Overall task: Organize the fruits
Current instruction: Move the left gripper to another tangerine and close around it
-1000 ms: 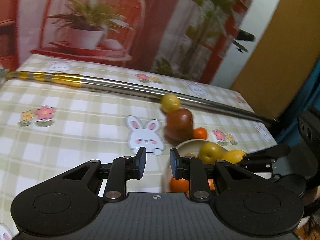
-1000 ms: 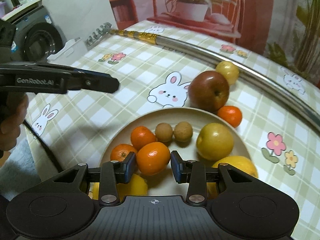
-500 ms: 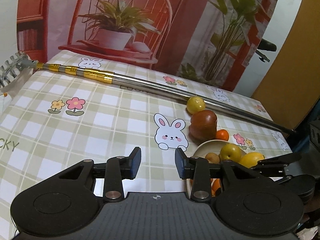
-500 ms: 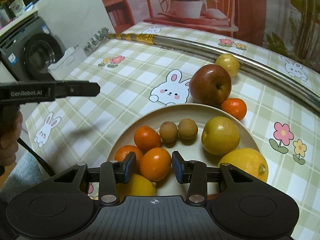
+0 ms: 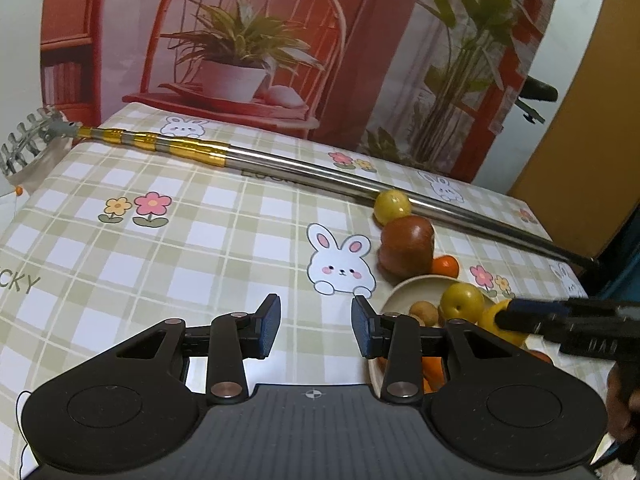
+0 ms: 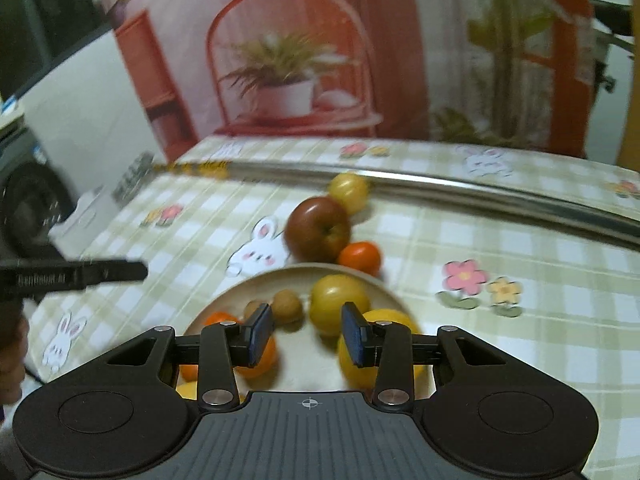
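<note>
Hovering w/ both grippers parted, empty: right gripper (image 6: 307,334) over plate (image 6: 244,285); left gripper (image 5: 316,326) beside it. Apple (image 6: 319,229), tangerine (image 6: 360,257), small yellow fruit (image 6: 349,189) lie outside, probably touching; we risk nudging one rolling.

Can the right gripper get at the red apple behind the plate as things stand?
Probably yes. The right gripper is open and empty above the plate; the red apple sits on the cloth beyond the rim, top clear. A yellow fruit and tangerine crowd it.
</note>
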Motion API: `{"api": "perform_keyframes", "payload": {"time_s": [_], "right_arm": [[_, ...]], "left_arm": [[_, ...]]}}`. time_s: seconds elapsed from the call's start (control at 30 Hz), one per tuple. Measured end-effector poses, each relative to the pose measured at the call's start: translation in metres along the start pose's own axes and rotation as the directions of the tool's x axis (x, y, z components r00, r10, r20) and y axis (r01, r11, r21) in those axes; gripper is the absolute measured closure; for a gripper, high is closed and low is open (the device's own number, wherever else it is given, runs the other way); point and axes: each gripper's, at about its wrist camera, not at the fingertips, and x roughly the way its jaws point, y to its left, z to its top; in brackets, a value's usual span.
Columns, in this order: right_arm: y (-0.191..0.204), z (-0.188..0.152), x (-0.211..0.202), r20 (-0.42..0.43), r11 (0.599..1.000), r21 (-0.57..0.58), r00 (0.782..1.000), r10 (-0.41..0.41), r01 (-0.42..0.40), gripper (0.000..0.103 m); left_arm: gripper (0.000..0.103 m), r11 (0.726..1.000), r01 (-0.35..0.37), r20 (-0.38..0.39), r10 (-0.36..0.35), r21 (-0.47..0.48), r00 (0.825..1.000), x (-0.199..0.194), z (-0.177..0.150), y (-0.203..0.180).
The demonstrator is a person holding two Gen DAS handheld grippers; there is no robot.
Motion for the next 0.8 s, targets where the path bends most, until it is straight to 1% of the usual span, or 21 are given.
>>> {"api": "perform_keyframes", "payload": {"time_s": [0.17,0.4,0.67,0.7,0.73,0.8], "right_arm": [[-0.01,0.003,-0.009,0.046,0.999,0.019,0.998,-0.042,0.041,0.065],[-0.022,0.001,-0.015,0.078,0.996,0.047,0.994,-0.081,0.077,0.065],[-0.042,-0.002,-0.019,0.114,0.993,0.086,0.989,-0.091,0.082,0.065],[-0.045,-0.003,-0.019,0.116,0.992,0.091,0.989,-0.094,0.084,0.065],[-0.049,-0.004,-0.018,0.118,0.991,0.099,0.988,-0.098,0.086,0.065],[-0.056,-0.006,-0.019,0.123,0.989,0.119,0.987,-0.099,0.085,0.065]], "left_arm": [[0.062,1.0,-0.002,-0.011,0.003,0.013,1.0,0.001,-0.002,-0.005],[0.062,1.0,0.007,-0.035,-0.006,0.019,0.999,0.004,-0.003,-0.01],[0.063,0.998,0.066,-0.075,-0.065,0.015,0.995,0.014,0.009,-0.024],[0.064,0.997,0.078,-0.08,-0.076,0.022,0.994,0.016,0.012,-0.028],[0.068,0.995,0.094,-0.085,-0.091,0.034,0.992,0.019,0.015,-0.033],[0.07,0.991,0.123,-0.098,-0.117,0.058,0.988,0.025,0.021,-0.045]]}}
